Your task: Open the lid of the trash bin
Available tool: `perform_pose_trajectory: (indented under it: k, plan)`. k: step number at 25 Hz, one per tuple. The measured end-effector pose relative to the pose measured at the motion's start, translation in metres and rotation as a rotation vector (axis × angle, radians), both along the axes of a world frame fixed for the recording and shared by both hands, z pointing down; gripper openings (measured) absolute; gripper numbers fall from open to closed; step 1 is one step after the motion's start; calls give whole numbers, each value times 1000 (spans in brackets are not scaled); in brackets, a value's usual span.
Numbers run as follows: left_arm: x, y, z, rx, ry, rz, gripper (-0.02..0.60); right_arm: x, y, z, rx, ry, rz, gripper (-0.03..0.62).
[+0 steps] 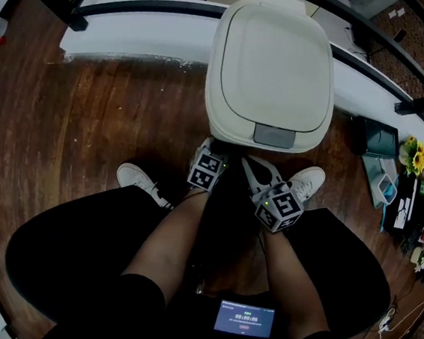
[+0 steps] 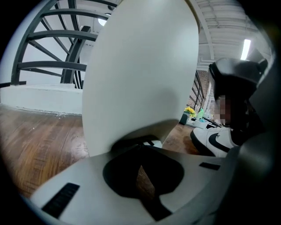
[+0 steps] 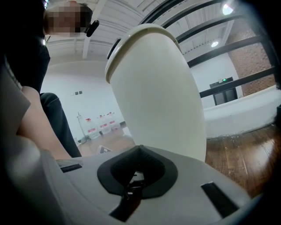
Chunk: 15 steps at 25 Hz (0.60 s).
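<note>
Upright on the floor (image 1: 79, 126), just ahead of both grippers: bin (image 1: 218, 112), lid (image 1: 276, 60) down. From the head, jaw tips lost under its front rim. Clenched and empty: left gripper (image 2: 142, 173), thin floor sliver between jaws; right gripper (image 3: 136, 176), jaws together.

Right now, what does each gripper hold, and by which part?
Nothing is held: left gripper and right gripper are closed and empty, near the cream plastic trash bin.

Smooth, matt cream plastic is being presented by the trash bin (image 1: 269, 69), lid and body alike. Glossy, scuffed dark wood planking is being shown by the floor (image 1: 79, 119).
</note>
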<state>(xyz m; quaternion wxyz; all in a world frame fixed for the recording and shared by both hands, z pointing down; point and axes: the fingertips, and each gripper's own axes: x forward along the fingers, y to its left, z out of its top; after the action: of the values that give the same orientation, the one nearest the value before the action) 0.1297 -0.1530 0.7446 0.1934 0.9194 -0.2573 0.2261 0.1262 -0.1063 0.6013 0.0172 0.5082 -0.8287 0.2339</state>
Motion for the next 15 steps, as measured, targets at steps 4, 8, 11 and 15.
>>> perform_pose_trajectory:
  k: [4, 8, 11, 15]
  plan:
    - [2, 0, 4, -10, -21, -13, 32, 2, 0, -2, 5, 7, 3, 22]
    - [2, -1, 8, -19, -40, -27, 32, 5, 0, -3, 9, 1, 9, 21]
    - [4, 0, 9, -37, -59, -34, 32, 8, 0, -5, 10, -6, 16, 21]
    - [3, 0, 10, -50, -86, -40, 31, 9, -1, -7, 12, 2, 18, 21]
